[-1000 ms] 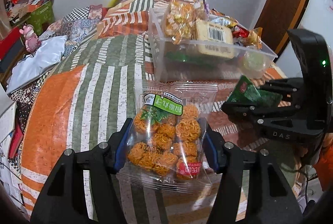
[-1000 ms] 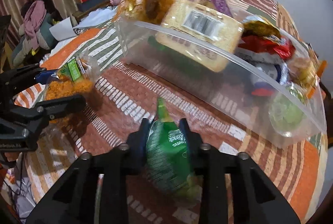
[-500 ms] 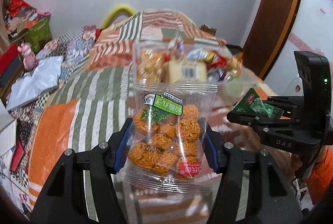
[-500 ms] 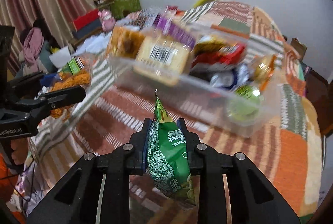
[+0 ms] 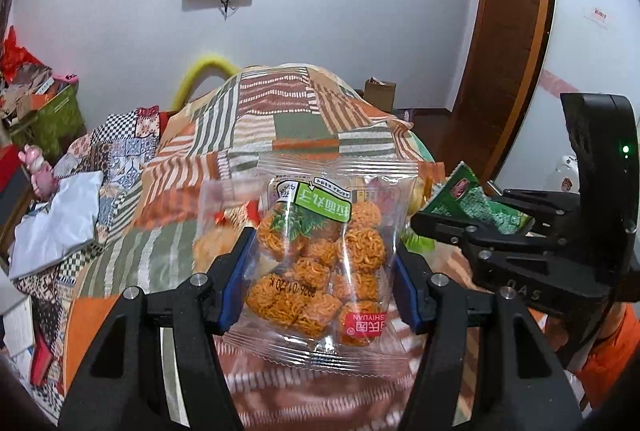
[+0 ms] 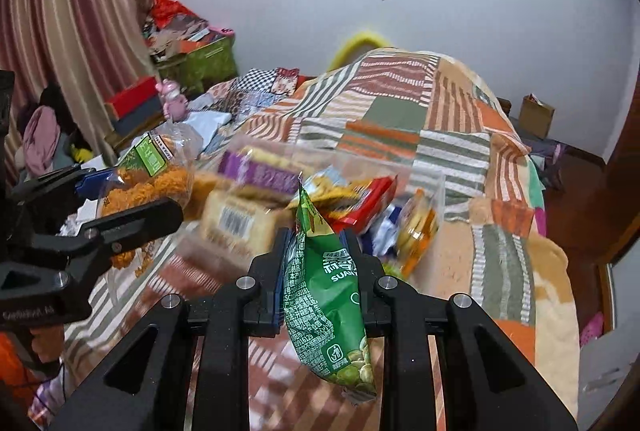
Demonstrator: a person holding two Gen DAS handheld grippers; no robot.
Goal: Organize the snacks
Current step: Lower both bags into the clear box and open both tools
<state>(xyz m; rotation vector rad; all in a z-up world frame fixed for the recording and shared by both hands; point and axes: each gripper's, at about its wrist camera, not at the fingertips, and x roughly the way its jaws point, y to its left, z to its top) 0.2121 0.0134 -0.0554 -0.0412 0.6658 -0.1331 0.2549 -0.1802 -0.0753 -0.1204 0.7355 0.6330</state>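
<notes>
My left gripper [image 5: 320,271] is shut on a clear packet of orange noodle balls [image 5: 324,263] with a green label, held up in the air. My right gripper [image 6: 316,263] is shut on a green pea snack packet [image 6: 324,295], also held up. Each gripper shows in the other's view: the right gripper [image 5: 472,227] with the green packet [image 5: 476,199], the left gripper [image 6: 120,207] with the noodle packet [image 6: 148,183]. The clear plastic snack box [image 6: 436,183], full of packets, stands on the bed beyond and below both grippers, blurred.
The box rests on a bed with a striped orange, green and white patchwork blanket [image 6: 400,111]. Clutter, a pink toy [image 6: 172,103] and a green box [image 6: 208,59] lie at the left. A wooden door [image 5: 508,31] stands at the right.
Both grippers have risen and tilted upward with their packets. The snack box has dropped lower and looks farther in both views; more wall and the wall screen now show.
</notes>
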